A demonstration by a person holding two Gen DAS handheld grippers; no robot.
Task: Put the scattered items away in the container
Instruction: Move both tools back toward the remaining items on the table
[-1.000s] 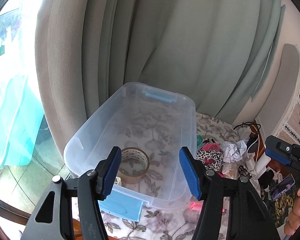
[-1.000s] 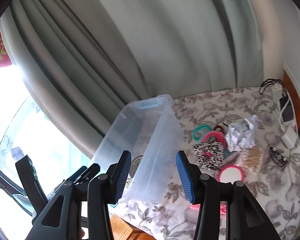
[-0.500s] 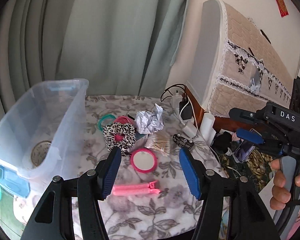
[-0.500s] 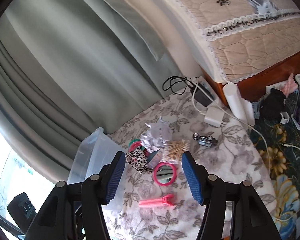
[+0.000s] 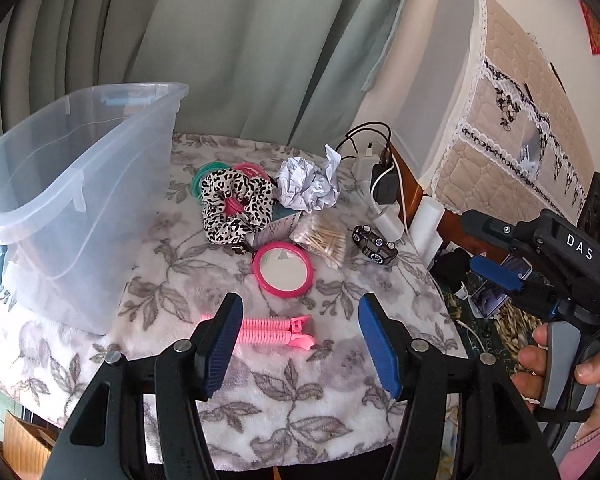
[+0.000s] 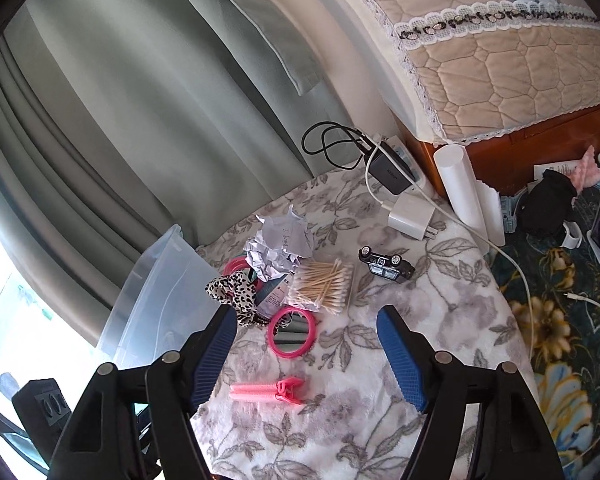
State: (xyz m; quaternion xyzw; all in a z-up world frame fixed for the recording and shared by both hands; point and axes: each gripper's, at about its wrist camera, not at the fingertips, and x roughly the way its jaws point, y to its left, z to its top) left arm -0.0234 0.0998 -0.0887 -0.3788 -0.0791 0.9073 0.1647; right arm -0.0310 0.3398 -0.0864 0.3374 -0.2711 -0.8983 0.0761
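Both tools are wide open and hold nothing. The left gripper (image 5: 300, 340) hangs over the flowery blanket (image 5: 340, 400), right above a pink hair clip (image 5: 274, 332). The right gripper (image 6: 306, 354) hangs a bit higher over the same blanket. Past the clip lies a round pink mirror (image 5: 283, 269). Behind it sit cotton buds (image 5: 324, 238), a spotty scrunchie (image 5: 236, 206), a ball of crumpled paper (image 5: 308, 184) and a small toy car (image 5: 374, 245) (it lies on its side). The clear box (image 5: 80, 200) stands on the left, beside the pile.
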